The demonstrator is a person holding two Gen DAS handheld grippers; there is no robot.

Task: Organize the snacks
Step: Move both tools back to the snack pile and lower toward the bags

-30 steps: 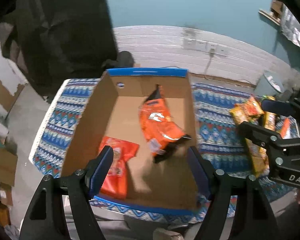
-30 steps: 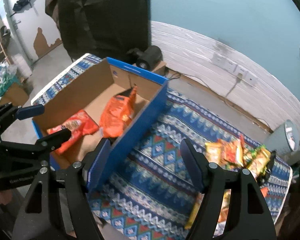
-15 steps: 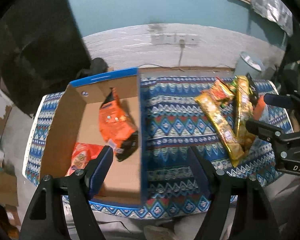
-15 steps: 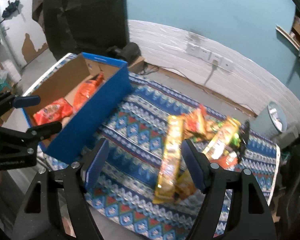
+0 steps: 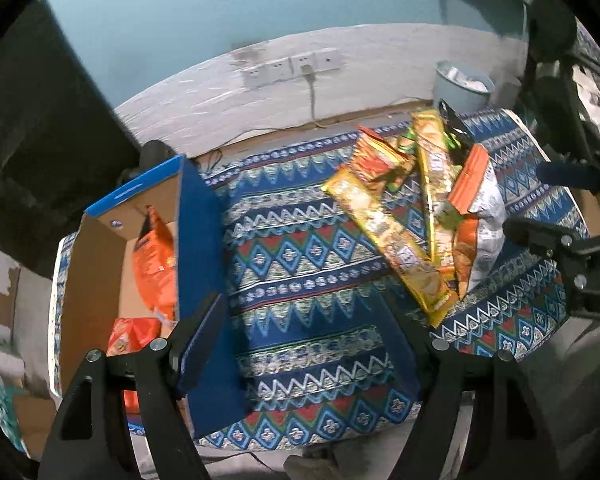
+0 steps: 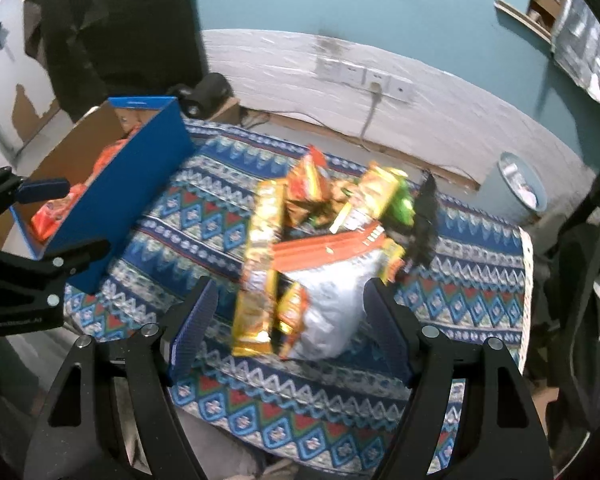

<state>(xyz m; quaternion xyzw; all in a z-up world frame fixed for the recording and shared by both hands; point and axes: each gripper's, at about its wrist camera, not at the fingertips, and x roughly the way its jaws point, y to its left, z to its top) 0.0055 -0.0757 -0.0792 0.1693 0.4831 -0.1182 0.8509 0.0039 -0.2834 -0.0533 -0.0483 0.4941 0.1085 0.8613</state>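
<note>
Shift complete: I have swung both grippers off box (image 5: 148, 264) toward snack pile (image 6: 324, 248) on desk (image 5: 300, 264). Right gripper (image 6: 288, 320) now over white bag (image 6: 336, 304), jaws spread, empty. Left gripper (image 5: 312, 332) released, over bare cloth. Two orange packs (image 5: 156, 260) boxed; next pick likely white bag.

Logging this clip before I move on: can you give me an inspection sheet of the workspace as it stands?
Surface: patterned tablecloth, bare in the middle.
Job's things: cardboard box holds orange packets; snack pile lies loose on the cloth.
Clutter: nothing seen on the cloth.
Grippers: left gripper open over bare cloth; right gripper open, framing the pile's near end, gripping nothing.
Cables: cord hangs from the wall sockets.
Surroundings: teal wall, waste bin.
</note>
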